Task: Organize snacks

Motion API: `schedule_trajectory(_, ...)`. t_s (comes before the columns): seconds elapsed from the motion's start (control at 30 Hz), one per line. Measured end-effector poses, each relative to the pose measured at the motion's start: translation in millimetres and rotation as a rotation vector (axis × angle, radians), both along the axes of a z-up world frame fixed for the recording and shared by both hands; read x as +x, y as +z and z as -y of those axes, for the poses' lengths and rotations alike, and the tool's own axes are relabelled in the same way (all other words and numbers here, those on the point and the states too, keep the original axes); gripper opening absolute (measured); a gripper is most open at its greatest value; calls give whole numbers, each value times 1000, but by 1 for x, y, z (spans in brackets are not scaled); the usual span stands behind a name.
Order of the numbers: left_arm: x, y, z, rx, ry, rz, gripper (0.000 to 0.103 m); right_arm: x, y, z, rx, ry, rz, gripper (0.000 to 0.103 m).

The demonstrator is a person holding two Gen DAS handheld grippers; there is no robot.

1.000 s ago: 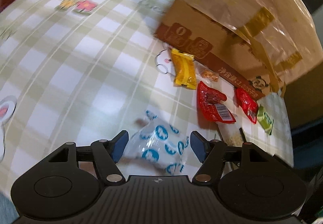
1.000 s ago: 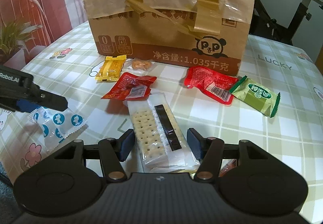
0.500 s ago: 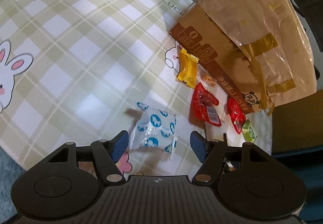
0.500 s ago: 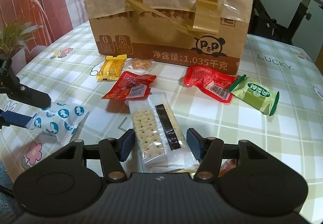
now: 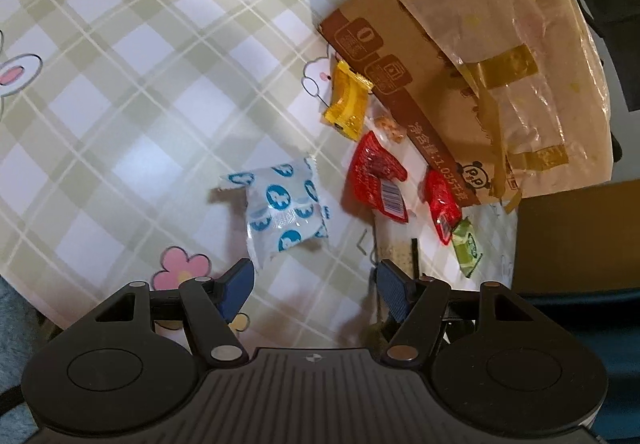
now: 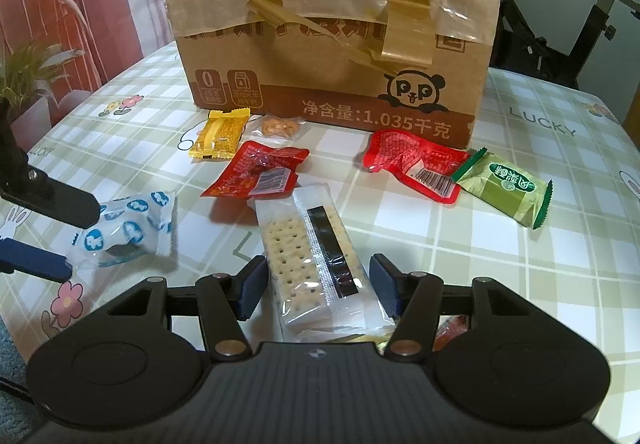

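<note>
Cardboard box [image 6: 332, 56] at the far side read "净含量:1.035千克", with a panda "P&P" logo and crinkled tape on top. Checked cloth on the surface [image 6: 520, 264] was printed "LUCKY". My right claw [image 6: 316, 286] stood spread around the clear-wrapped cracker pack [image 6: 308, 260]; I couldn't tell if the pads touched it. My left claw [image 5: 314, 286] was spread and empty, with the blue-and-white crinkly packet [image 5: 280, 212] lying just beyond its tips.

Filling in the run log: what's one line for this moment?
left gripper: open, just behind blue-white packet | right gripper: open, straddling cracker pack
</note>
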State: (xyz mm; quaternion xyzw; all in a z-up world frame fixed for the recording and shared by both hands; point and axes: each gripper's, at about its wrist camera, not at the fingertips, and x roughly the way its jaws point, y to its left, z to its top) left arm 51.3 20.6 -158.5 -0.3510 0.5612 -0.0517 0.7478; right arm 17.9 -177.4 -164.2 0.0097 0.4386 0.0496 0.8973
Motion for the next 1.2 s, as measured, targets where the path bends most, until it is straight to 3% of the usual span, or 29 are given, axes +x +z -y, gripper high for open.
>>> schedule_trajectory(0.17, 0, -7, -2, -63, 5, -44, 70, 0, 0, 0, 0, 0, 3, 59)
schedule_trajectory(0.37, 4, -7, 10, -88, -16, -14, 70, -1, 0, -1, -1, 1, 3, 59)
schedule_trajectory(0.7, 29, -16, -6, 120, 63, 60, 70, -1, 0, 0, 3, 1, 0, 59)
schedule_trajectory(1.0, 37, -16, 14, 250, -40, 93, 70, -2, -1, 1, 3, 0, 7, 59)
schedule_trajectory(1.2, 37, -16, 38, 414, -103, 167, 72, -2, -1, -3, -26, 18, 5, 59)
